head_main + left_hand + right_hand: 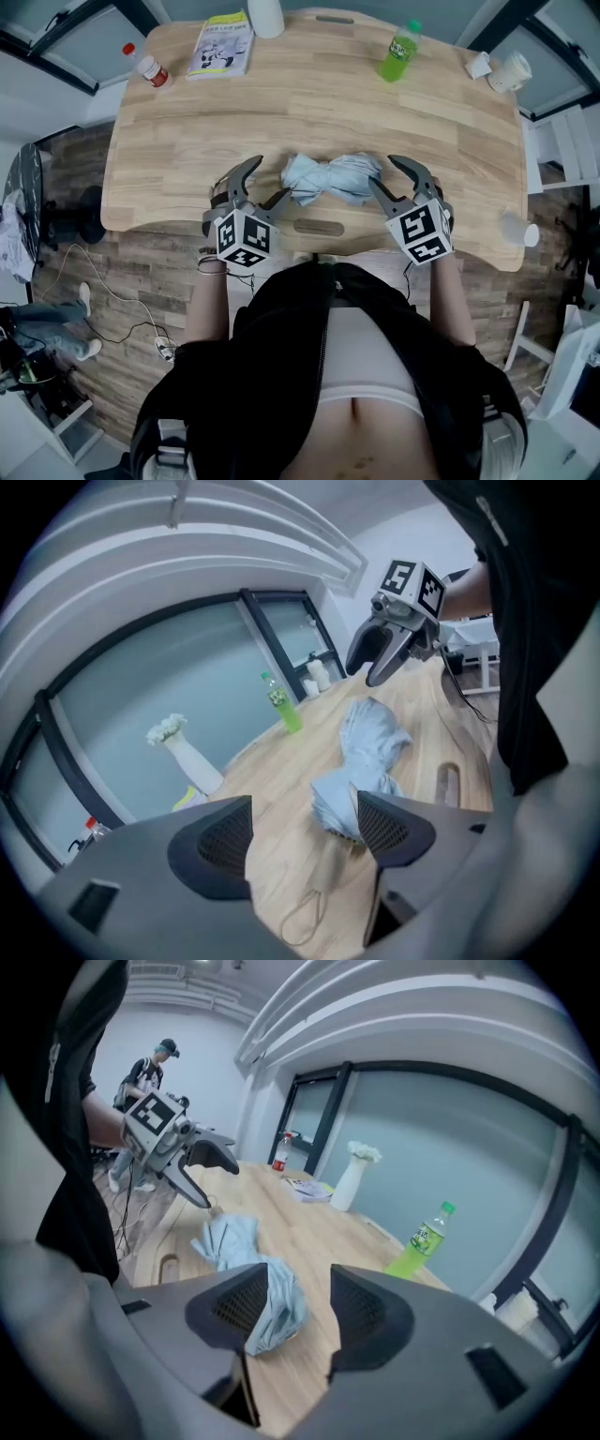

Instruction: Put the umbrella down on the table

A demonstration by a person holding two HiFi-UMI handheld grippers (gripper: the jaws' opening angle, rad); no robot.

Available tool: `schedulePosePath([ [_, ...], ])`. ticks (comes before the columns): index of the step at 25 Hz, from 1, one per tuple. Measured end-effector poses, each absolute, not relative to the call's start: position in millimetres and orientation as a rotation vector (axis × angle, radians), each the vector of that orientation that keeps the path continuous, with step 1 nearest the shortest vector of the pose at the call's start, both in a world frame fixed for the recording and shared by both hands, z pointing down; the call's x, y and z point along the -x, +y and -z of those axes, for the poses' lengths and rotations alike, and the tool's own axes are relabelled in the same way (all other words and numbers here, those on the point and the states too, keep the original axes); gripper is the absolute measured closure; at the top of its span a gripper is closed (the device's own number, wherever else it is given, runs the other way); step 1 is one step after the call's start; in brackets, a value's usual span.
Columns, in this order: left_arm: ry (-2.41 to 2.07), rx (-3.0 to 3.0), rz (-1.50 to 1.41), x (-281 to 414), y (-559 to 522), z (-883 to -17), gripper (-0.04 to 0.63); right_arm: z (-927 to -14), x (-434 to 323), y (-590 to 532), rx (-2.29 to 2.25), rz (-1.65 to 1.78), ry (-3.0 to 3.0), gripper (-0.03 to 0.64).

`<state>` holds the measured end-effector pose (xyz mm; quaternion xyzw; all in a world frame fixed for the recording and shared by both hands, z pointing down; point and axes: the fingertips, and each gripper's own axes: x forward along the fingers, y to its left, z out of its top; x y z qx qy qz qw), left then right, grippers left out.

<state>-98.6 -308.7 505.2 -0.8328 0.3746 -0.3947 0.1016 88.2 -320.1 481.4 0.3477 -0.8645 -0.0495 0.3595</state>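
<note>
Folded light-blue umbrella lies flat on tabletop near its near edge, btwn left gripper & right gripper; both grippers' fingers spread, pinching nothing, prob. because placement is done.

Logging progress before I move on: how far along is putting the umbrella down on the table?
Done: the folded umbrella lies on the table. In hand: nothing; the left tool and right tool stand open, neither gripping it. Left: nothing visible.
</note>
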Motion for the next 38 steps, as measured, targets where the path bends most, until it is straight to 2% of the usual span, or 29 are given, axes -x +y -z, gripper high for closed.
schedulePosePath([
  [3, 1.15, 2.463, 1.047, 86, -311, -479, 0.287, -463, -84, -323, -0.963, 0.139, -2.295, 0.414],
  [6, 1.217, 2.504, 0.904, 77, -315, -456, 0.311, -448, -81, -327, -1.028, 0.139, -2.348, 0.428],
  [7, 1.258, 2.523, 0.838, 75, -316, -448, 0.335, -442, -82, -329, -1.074, 0.139, -2.37, 0.444],
  [9, 1.352, 2.549, 0.7, 74, -318, -430, 0.437, -428, -86, -333, -1.181, 0.146, -2.406, 0.492],
  [17, 1.428, 2.626, 0.399, 66, -318, -392, 0.52, -394, -82, -334, -1.323, 0.143, -2.517, 0.564],
  [25, 1.485, 2.652, 0.257, 75, -312, -377, 0.58, -376, -74, -323, -1.359, 0.137, -2.583, 0.572],
  [32, 1.48, 2.636, 0.231, 85, -307, -368, 0.588, -352, -62, -314, -1.465, 0.159, -2.634, 0.578],
  [38, 1.424, 2.664, 0.234, 94, -297, -378, 0.588, -367, -52, -304, -1.503, 0.148, -2.563, 0.588],
])
